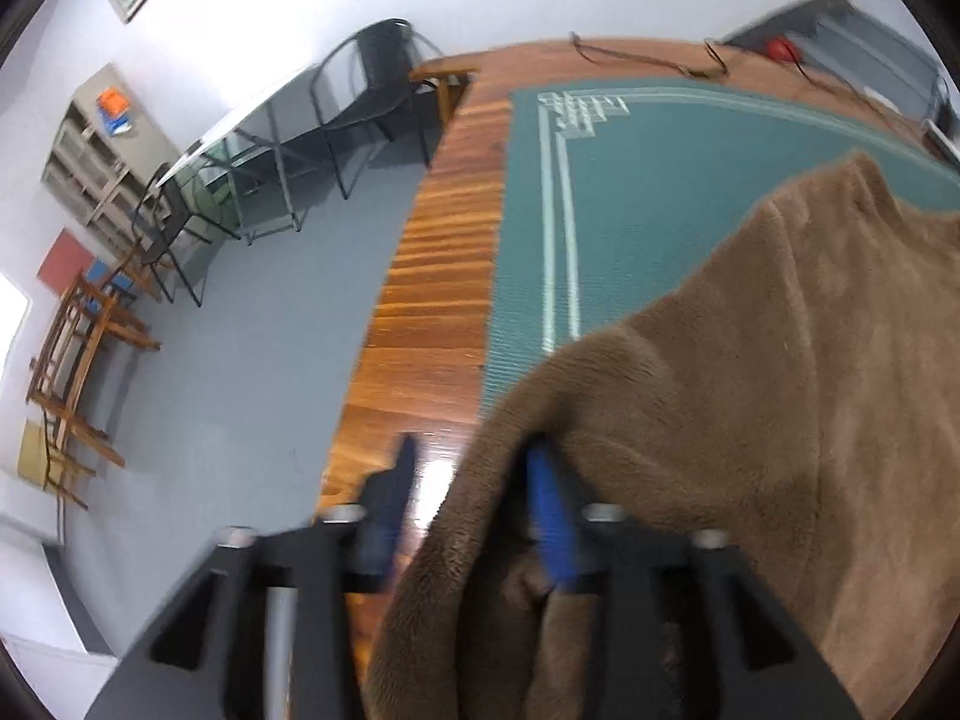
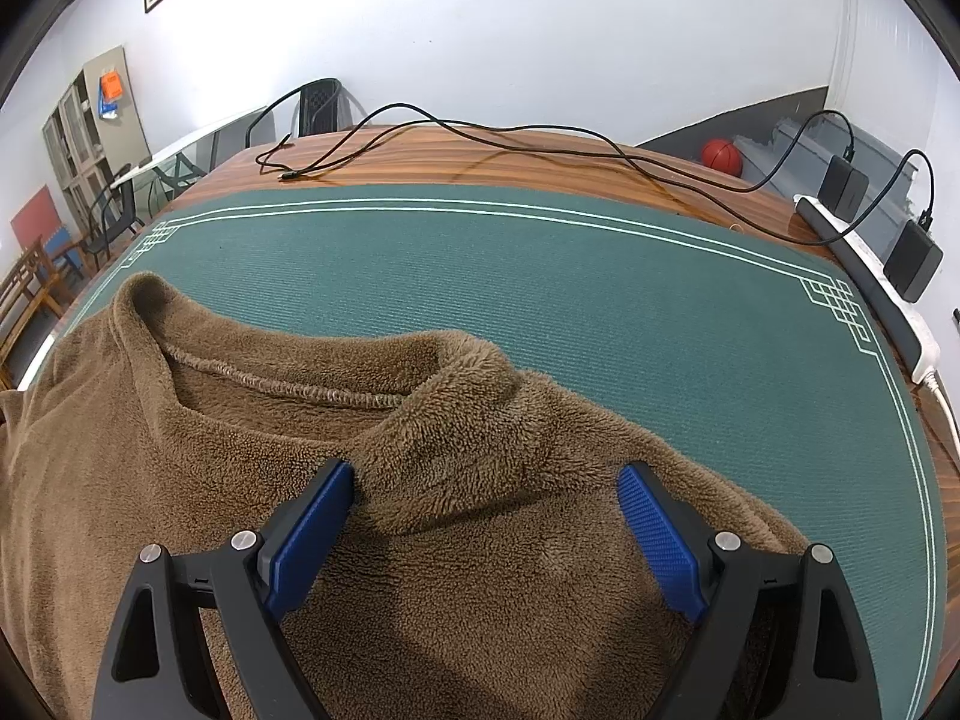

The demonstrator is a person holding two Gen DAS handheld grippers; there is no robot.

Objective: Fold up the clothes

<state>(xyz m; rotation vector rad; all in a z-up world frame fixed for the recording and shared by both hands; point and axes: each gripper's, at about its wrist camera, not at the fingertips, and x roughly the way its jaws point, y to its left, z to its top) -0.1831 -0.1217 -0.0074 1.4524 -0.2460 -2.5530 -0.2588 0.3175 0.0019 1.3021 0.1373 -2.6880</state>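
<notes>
One brown fleece garment [image 2: 420,480] lies spread over the green mat [image 2: 600,300], its collar [image 2: 288,384] pointing toward the mat's far edge and its body reaching the near-left corner; that flat, face-up lay is what a first fold needs.

The right gripper [image 2: 486,516] hovers with its jaws spread wide, straddling the raised hump of the collar's right end. Neither pad presses the fleece, so nothing is grasped there (it looks poised to pin or pinch the shoulder, though that is only a judgement).

The left gripper [image 1: 474,480] sits at the garment's left side, near the left edge of the wooden table [image 1: 420,300]. Its jaws stand apart: a thick fold of fleece drapes between them and against the right finger, while the left finger [image 1: 396,486] stands clear over bare wood. I read that as released, with the cloth resting loose, not clamped; the view is blurred, so this is less certain.

Counted: one garment, one mat, two grippers, two blue pads on each. Beyond the mat, black cables [image 2: 480,138] trail along the table's far edge, and two black adapters [image 2: 912,258] sit on a white power strip [image 2: 888,300] at the right edge.
</notes>
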